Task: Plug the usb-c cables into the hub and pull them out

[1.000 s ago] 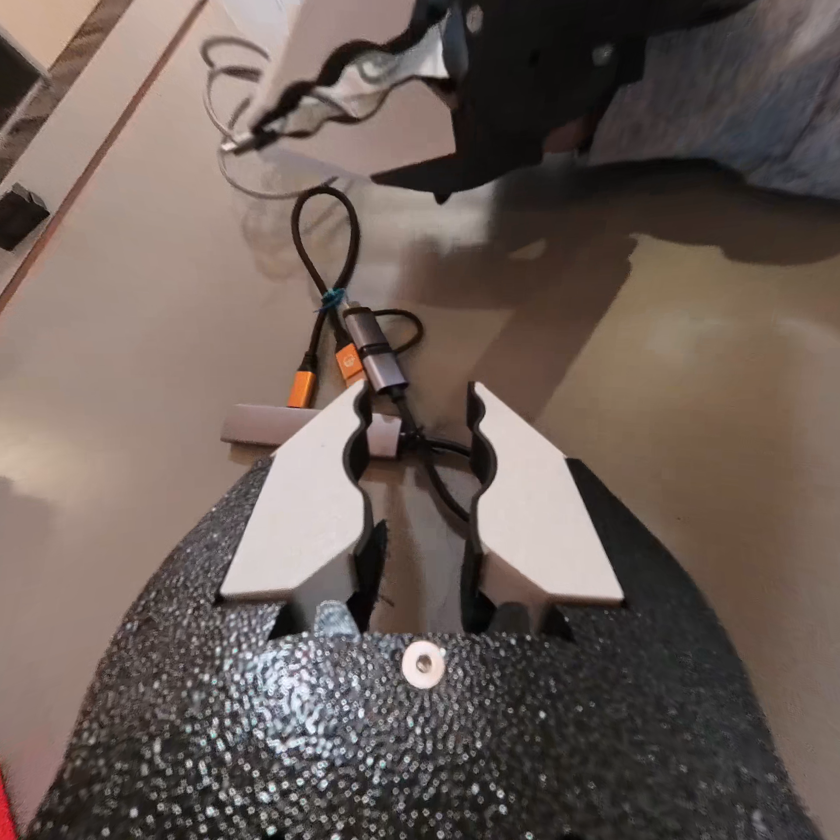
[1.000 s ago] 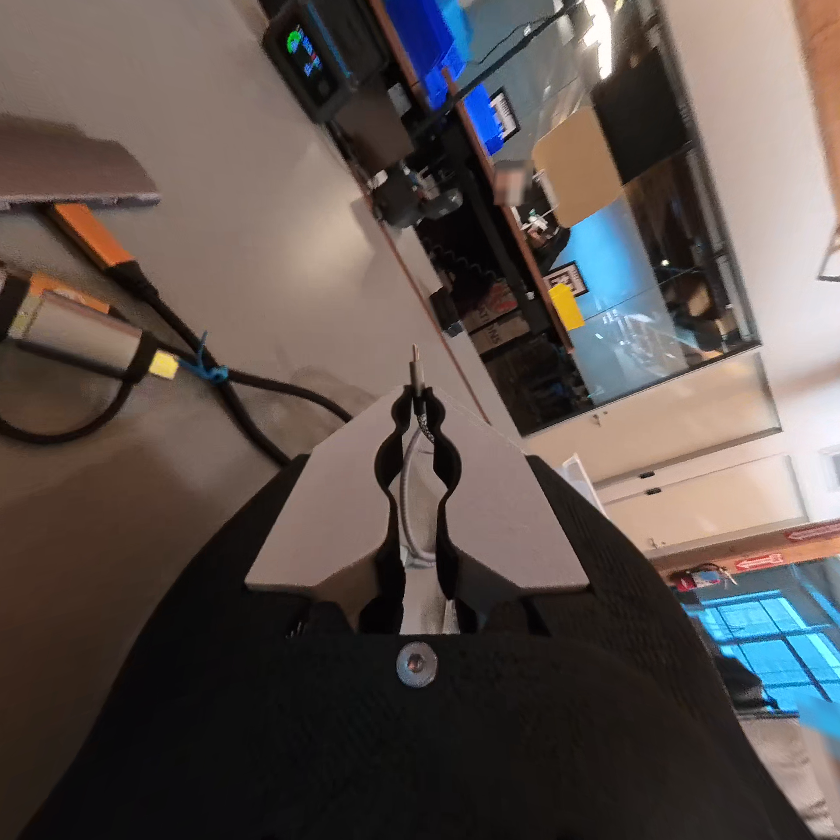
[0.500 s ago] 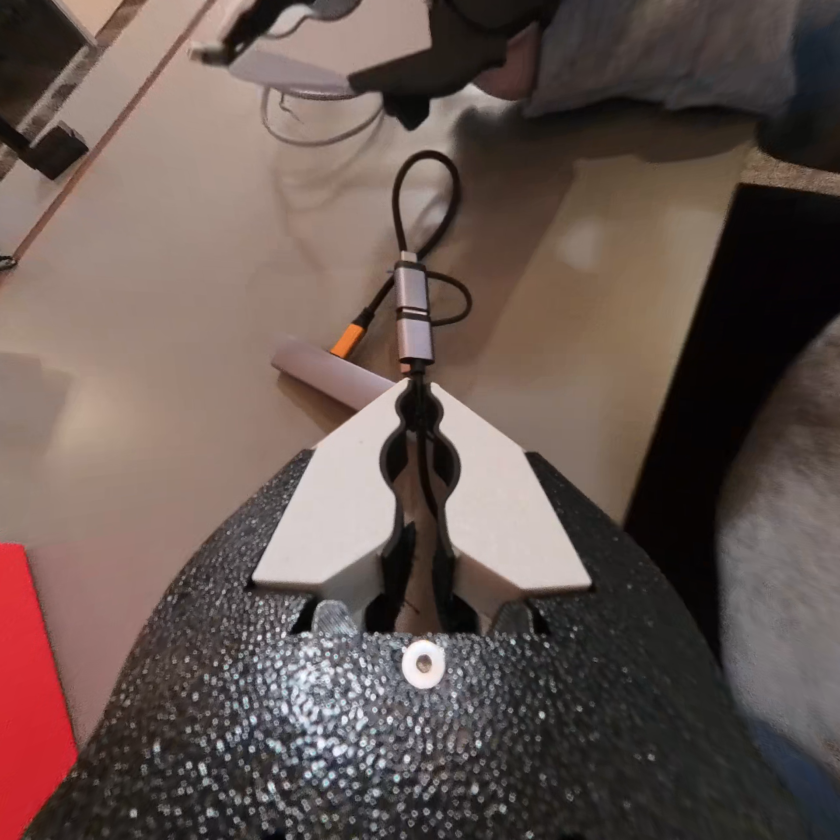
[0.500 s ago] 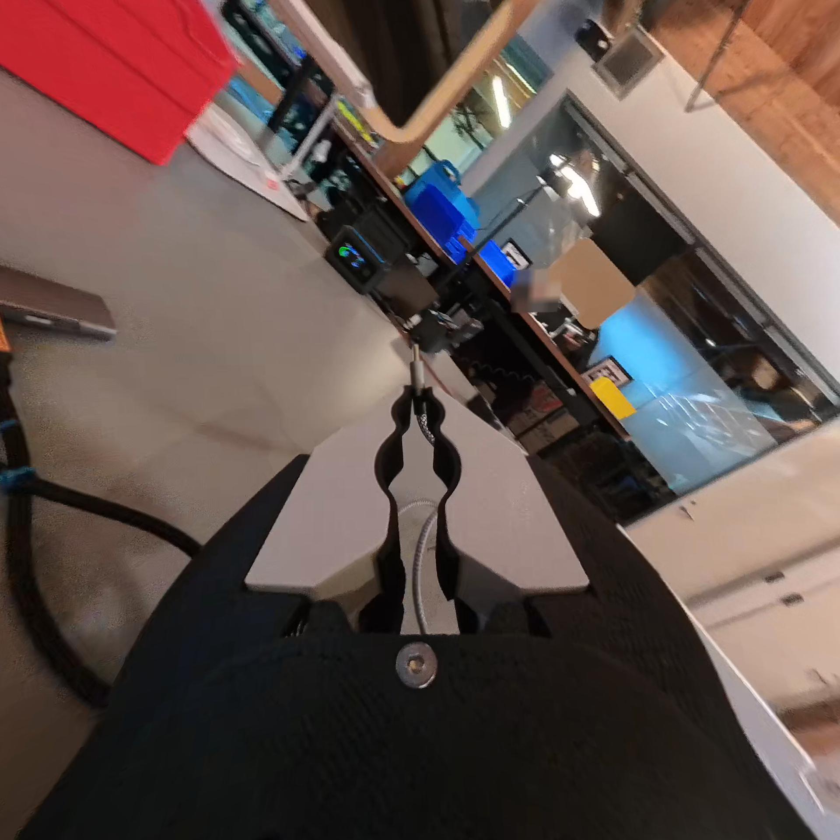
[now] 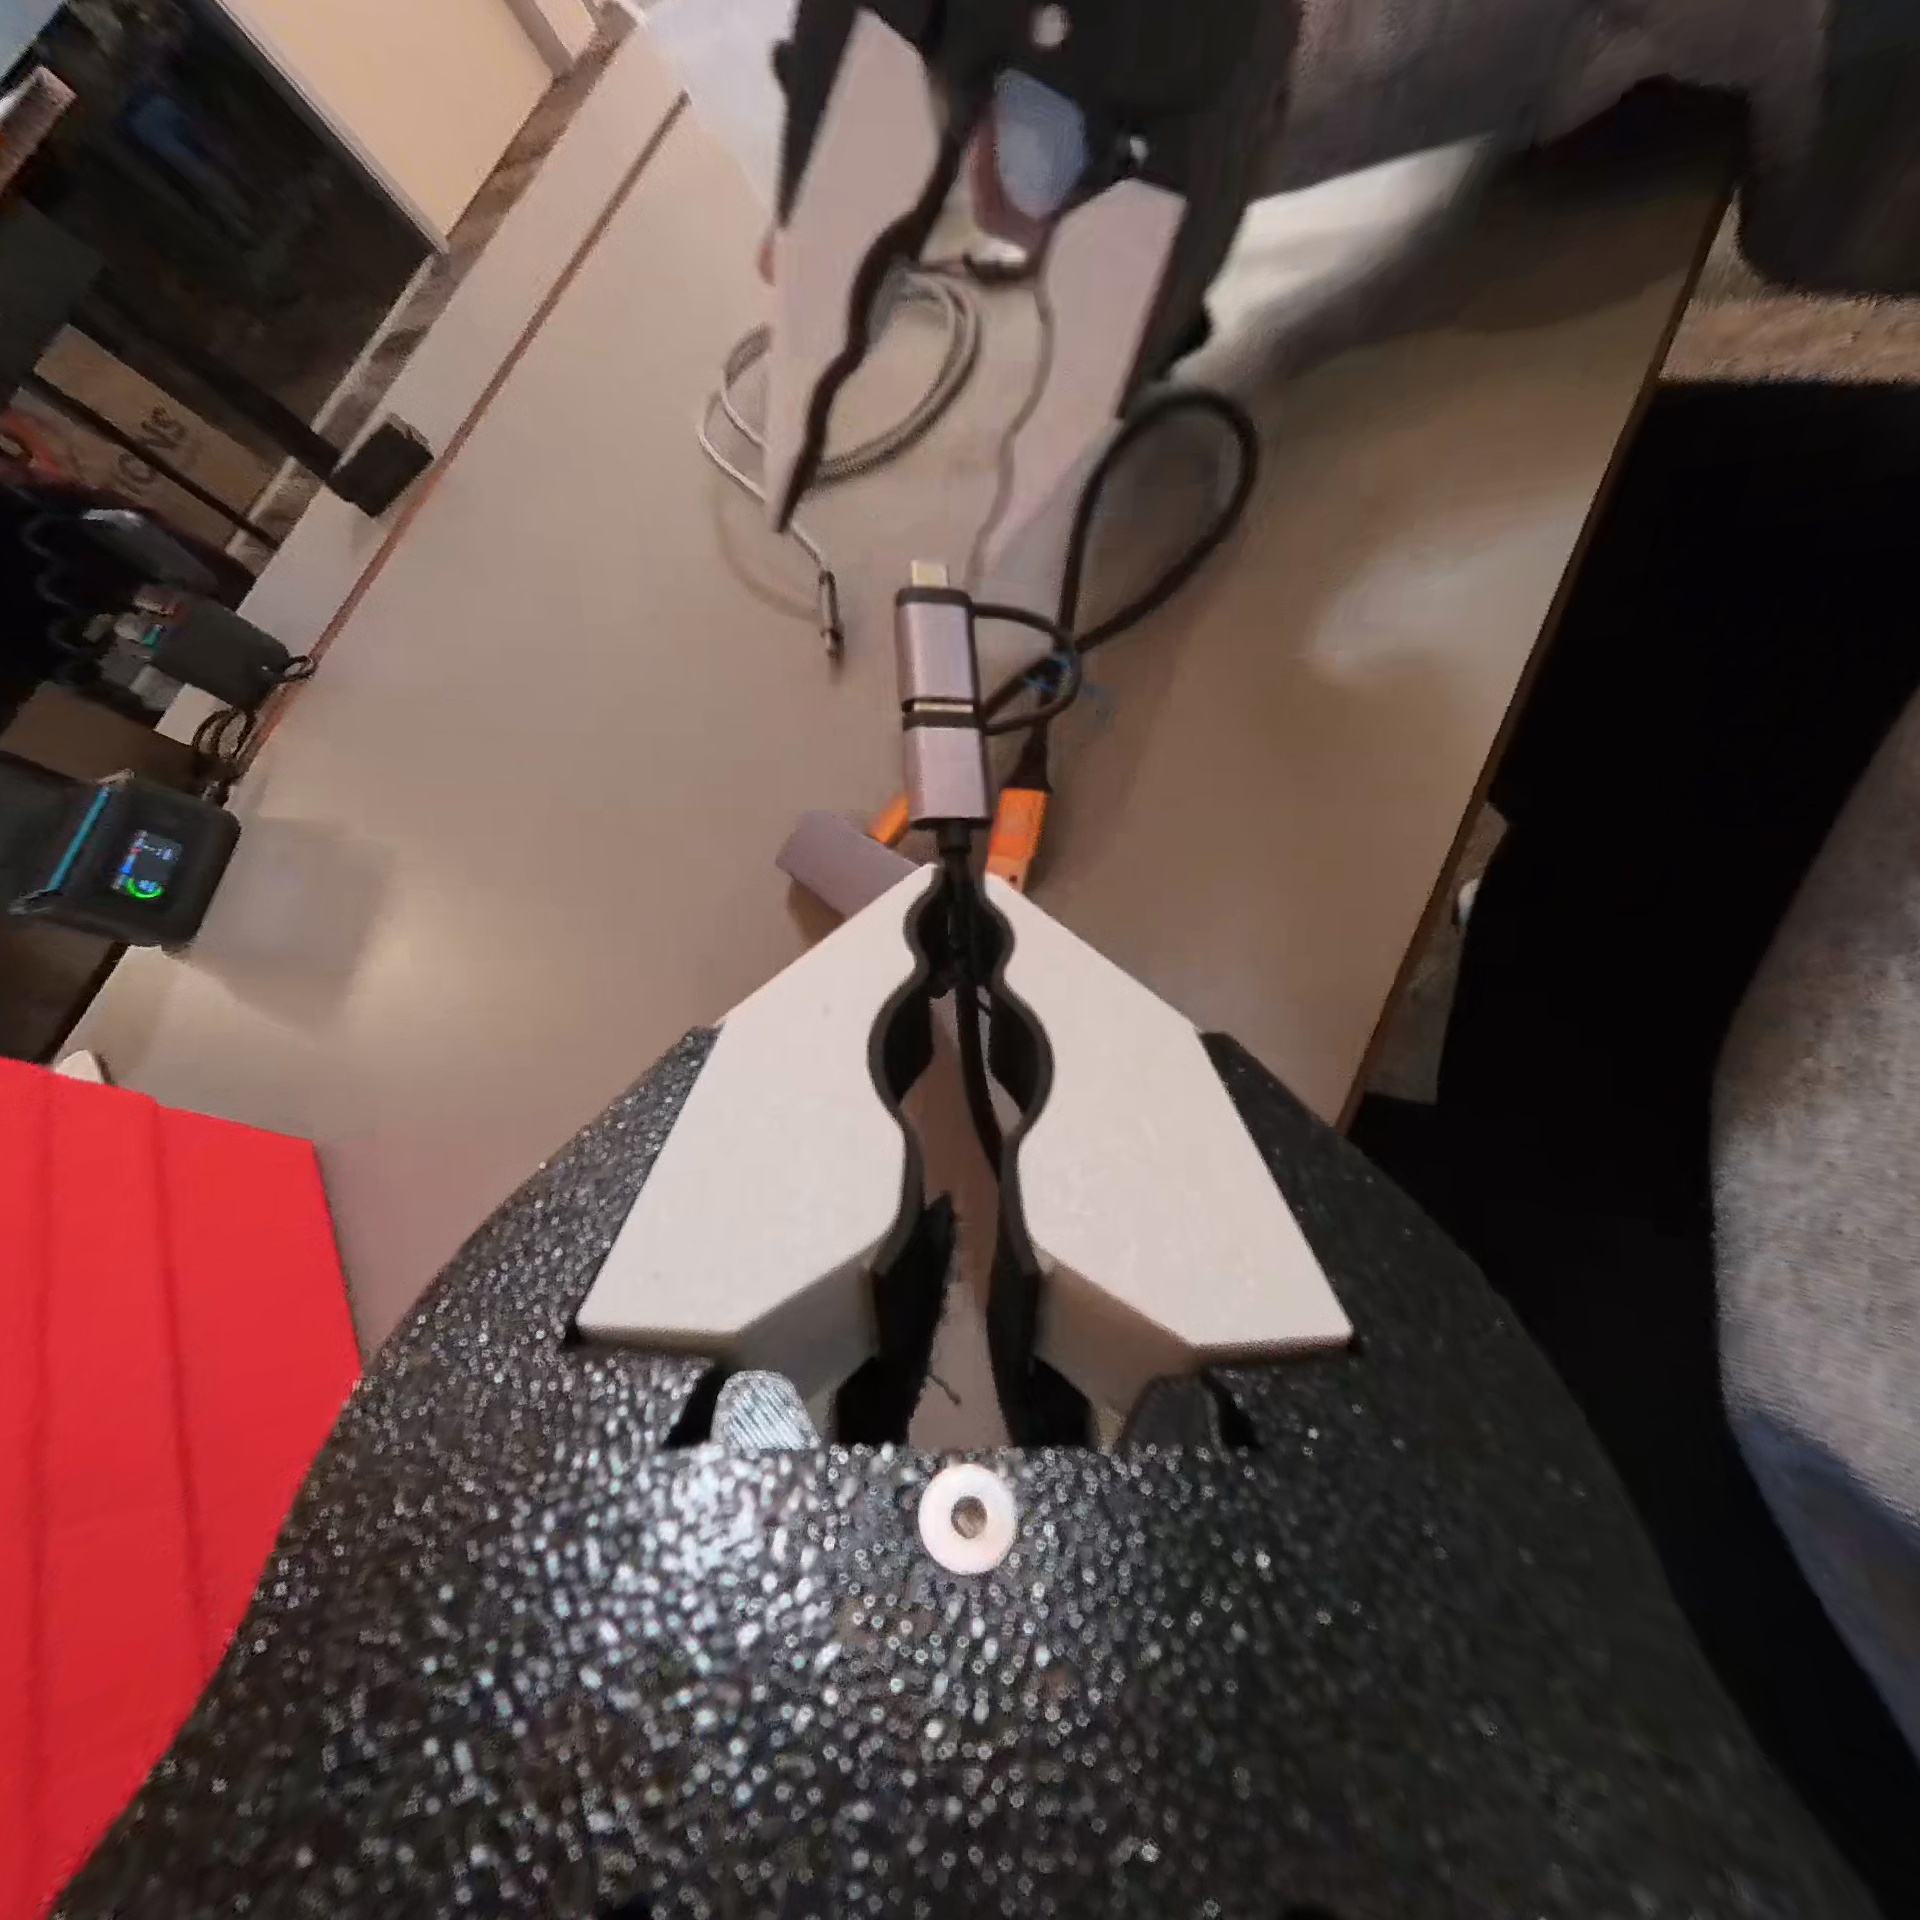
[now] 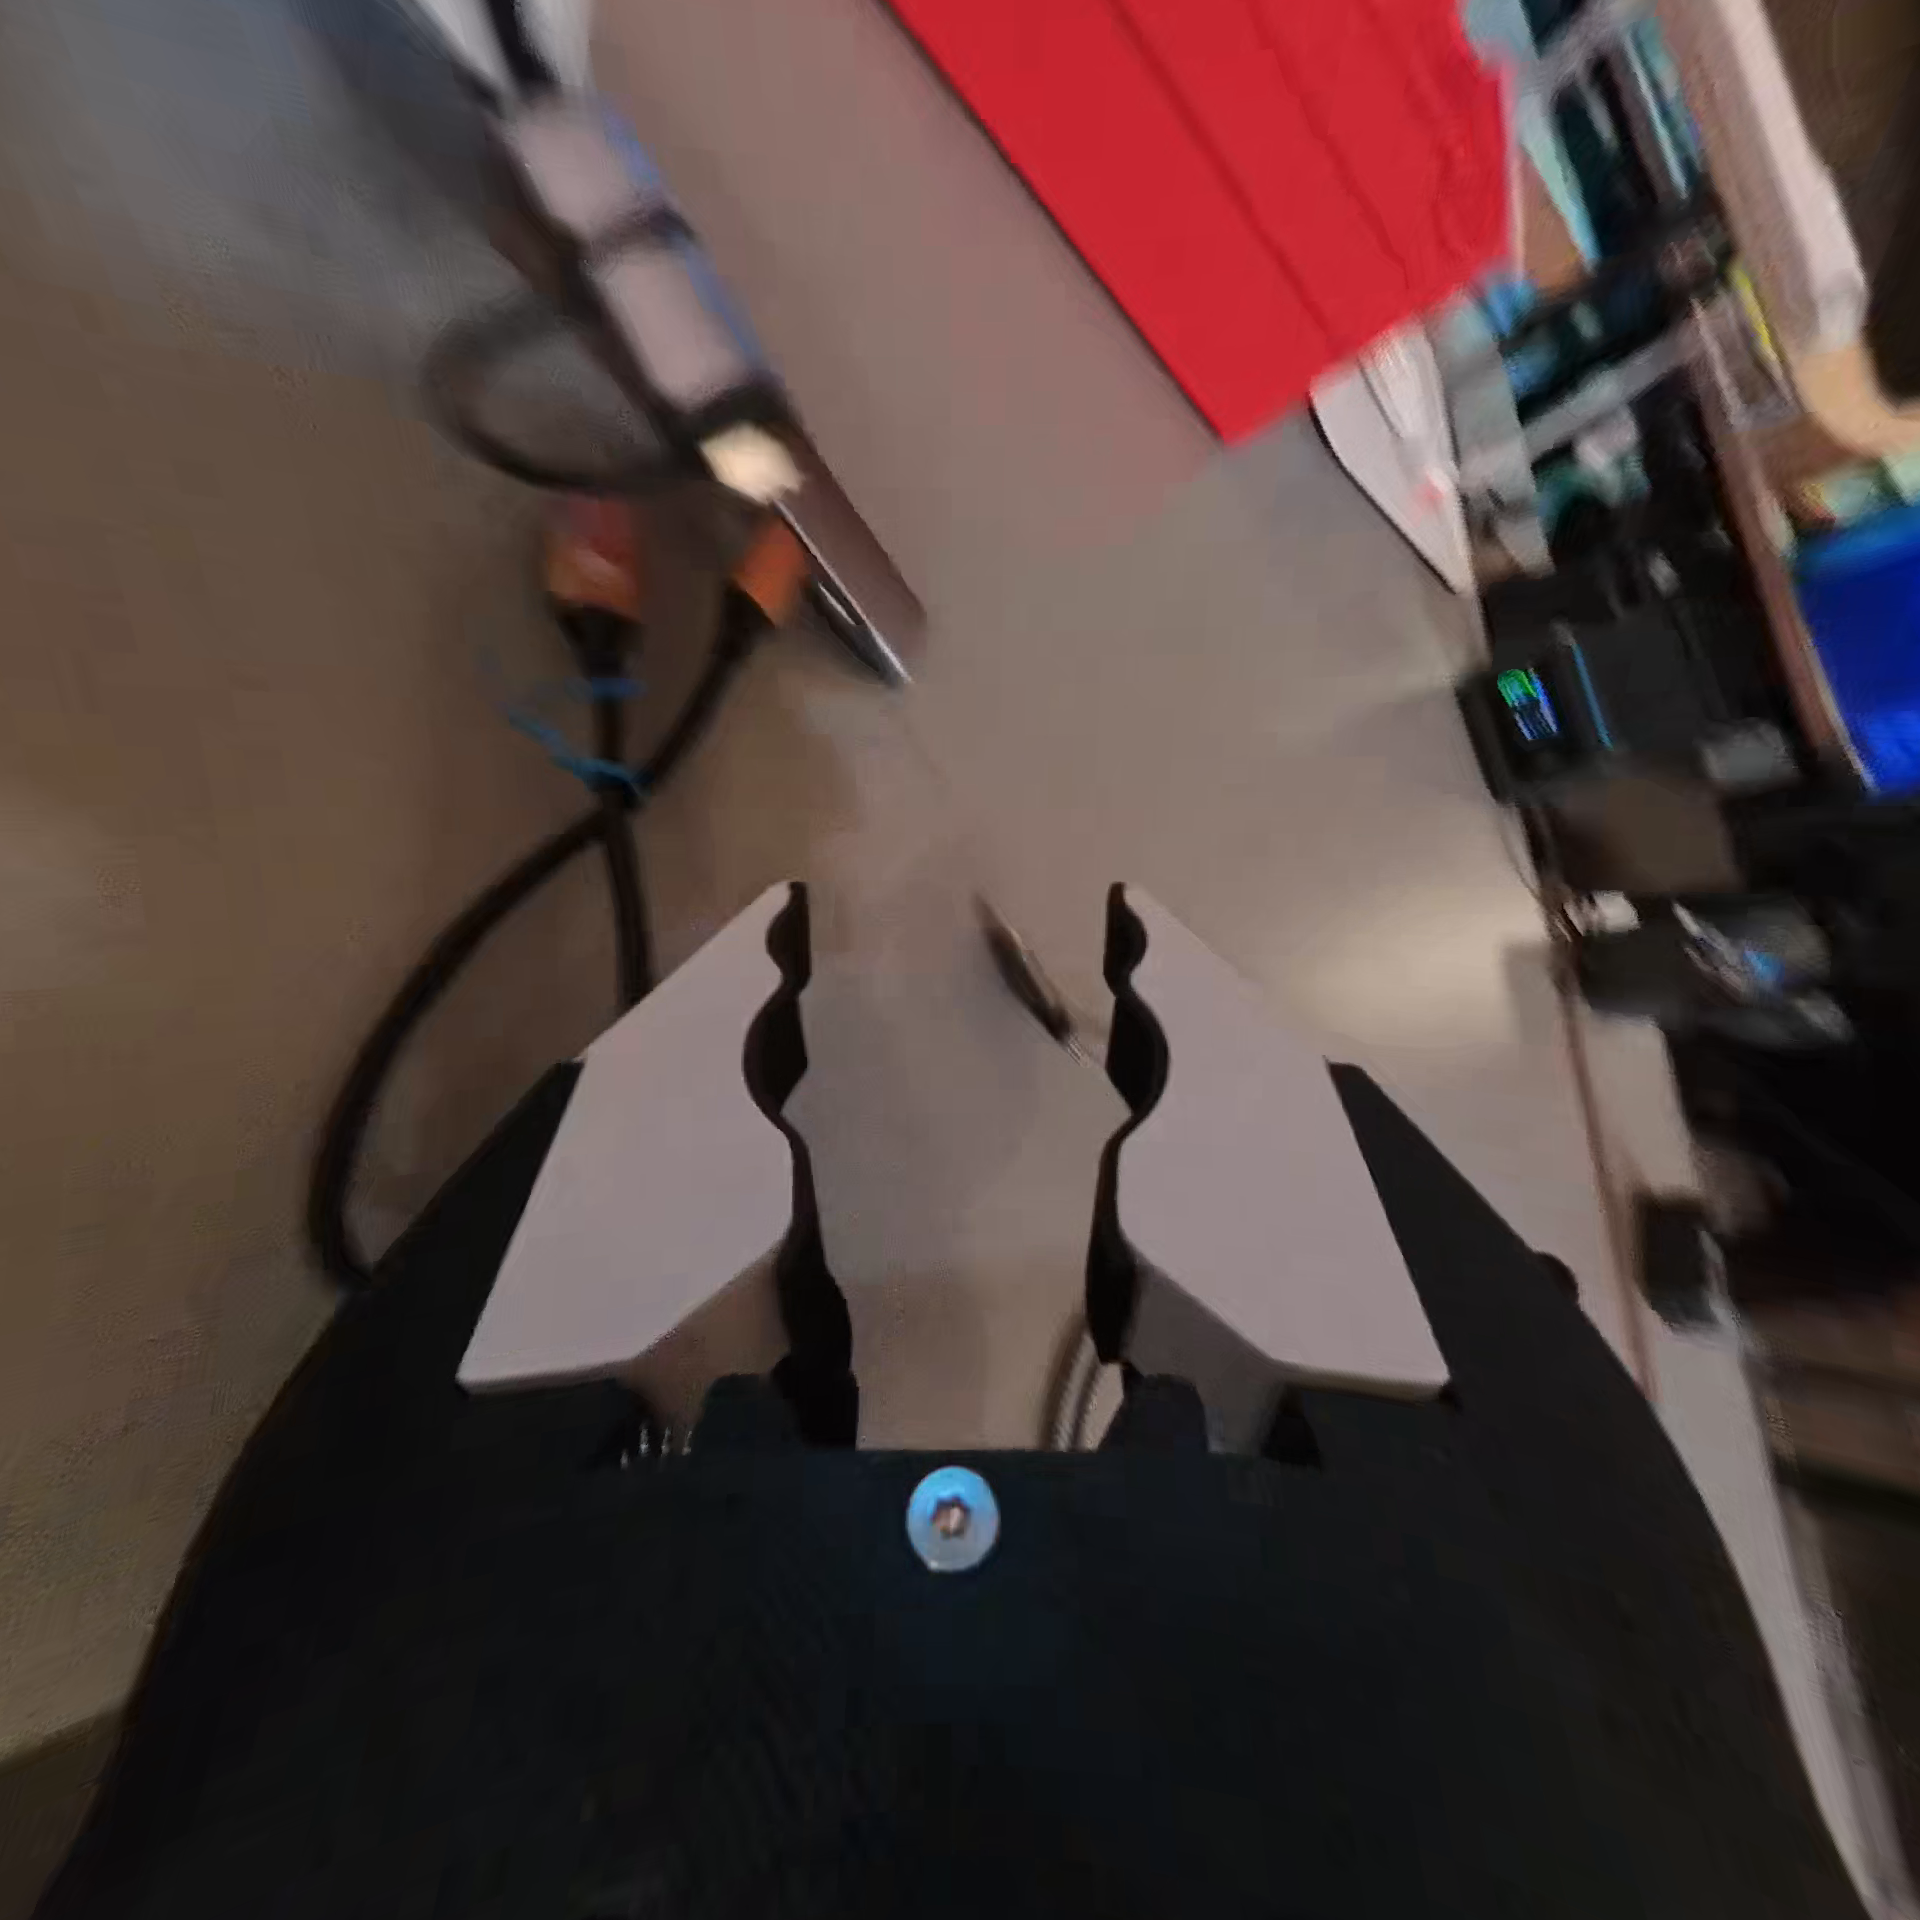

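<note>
In the left wrist view my left gripper [image 5: 961, 883] is shut on a thin black cable just behind its grey two-part plug [image 5: 940, 717], which points away over the table. The grey hub [image 5: 831, 862] lies just beyond the fingertips, with two orange plugs [image 5: 1018, 831] at it. My right gripper [image 6: 956, 904] is open and empty. A silver plug [image 6: 1023, 971] lies on the table between its fingers. The hub [image 6: 842, 582], the orange plugs [image 6: 597, 566] and the grey plug [image 6: 644, 270] show blurred ahead of it. Its finger [image 5: 821, 260] hangs over the silver cable coil [image 5: 904, 364].
A red folder [image 5: 135, 1351] lies at the left of the table, also in the right wrist view [image 6: 1247, 187]. A black device with a lit screen [image 5: 135, 862] stands past the far edge. The table's near edge [image 5: 1507, 727] runs on the right. A thick black cable loop [image 5: 1164, 520] lies by the plugs. Spacing between my two grippers at the tips: around 12 centimeters. From either gripper's tips it is about 25 centimeters to the red folder [image 5: 135, 1351]. My right wrist view [image 6: 1220, 121] looks at it from another angle.
My left gripper has shut on the black cable and holds the grey plug out ahead. My right gripper has opened and let go of the silver cable, and has swung toward the hub.
</note>
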The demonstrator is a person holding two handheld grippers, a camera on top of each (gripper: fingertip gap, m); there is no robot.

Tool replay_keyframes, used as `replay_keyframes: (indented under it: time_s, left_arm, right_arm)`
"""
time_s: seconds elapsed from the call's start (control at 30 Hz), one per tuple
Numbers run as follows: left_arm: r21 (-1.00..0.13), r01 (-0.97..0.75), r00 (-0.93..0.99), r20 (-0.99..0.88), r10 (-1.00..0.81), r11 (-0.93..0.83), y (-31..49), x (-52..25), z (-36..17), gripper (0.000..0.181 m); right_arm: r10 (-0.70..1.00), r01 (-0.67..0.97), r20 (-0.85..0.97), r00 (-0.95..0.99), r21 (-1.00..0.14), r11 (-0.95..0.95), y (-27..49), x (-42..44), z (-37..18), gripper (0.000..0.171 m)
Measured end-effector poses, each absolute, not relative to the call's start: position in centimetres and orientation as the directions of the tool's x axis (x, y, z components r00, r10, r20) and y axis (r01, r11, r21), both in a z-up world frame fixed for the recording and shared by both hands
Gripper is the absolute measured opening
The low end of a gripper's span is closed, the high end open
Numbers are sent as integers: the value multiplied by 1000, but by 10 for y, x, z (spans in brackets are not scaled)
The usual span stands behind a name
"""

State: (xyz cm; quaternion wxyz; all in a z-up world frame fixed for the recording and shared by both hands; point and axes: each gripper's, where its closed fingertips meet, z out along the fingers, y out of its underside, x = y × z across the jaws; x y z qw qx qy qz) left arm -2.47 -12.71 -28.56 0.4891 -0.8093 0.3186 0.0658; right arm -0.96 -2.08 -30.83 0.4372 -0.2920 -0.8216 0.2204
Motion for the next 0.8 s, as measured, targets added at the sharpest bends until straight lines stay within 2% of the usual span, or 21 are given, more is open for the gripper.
replay_keyframes:
  time_s: [0.03,0.13,0.27,0.4,0.53,0.63,0.7,0.73,0.77,0.8]
  left_arm:
    - [-772,-557,798,-396,-454,-306,-127,-24,-281,1]
    - [-830,-473,840,-324,-435,-296,-122,-30,-266,0]
    - [-889,-380,837,-214,-503,-254,-122,-24,-246,0]
    - [-925,-304,788,-111,-606,-226,-127,-12,-228,0]
    - [-900,-340,762,-93,-641,-274,-130,-12,-232,0]
    - [-916,-279,734,-10,-679,-288,-132,-1,-227,0]
    - [-940,-197,695,68,-716,-279,-134,9,-218,0]
    - [-948,-165,687,87,-721,-271,-133,10,-214,0]
    - [-953,-147,691,93,-717,-265,-132,9,-212,0]
    - [-954,-146,707,84,-702,-260,-130,7,-211,0]
  right_arm:
    - [670,236,553,-496,-657,716,-35,-5,-303,58]
    - [687,188,487,-539,-726,662,-58,-4,-290,59]
    - [650,143,566,-506,-689,711,-72,-16,-287,50]
    - [679,90,577,-454,-729,679,-91,-29,-283,47]
    - [624,-17,702,-343,-669,743,-100,-33,-261,48]
    - [538,-80,790,-293,-581,810,-117,-33,-254,48]
    - [483,-97,844,-234,-515,852,-123,-36,-252,34]
    - [462,-97,861,-213,-489,867,-124,-37,-252,16]
    - [453,-96,871,-188,-476,874,-123,-38,-250,9]
    - [471,-74,862,-187,-490,868,-120,-39,-250,8]
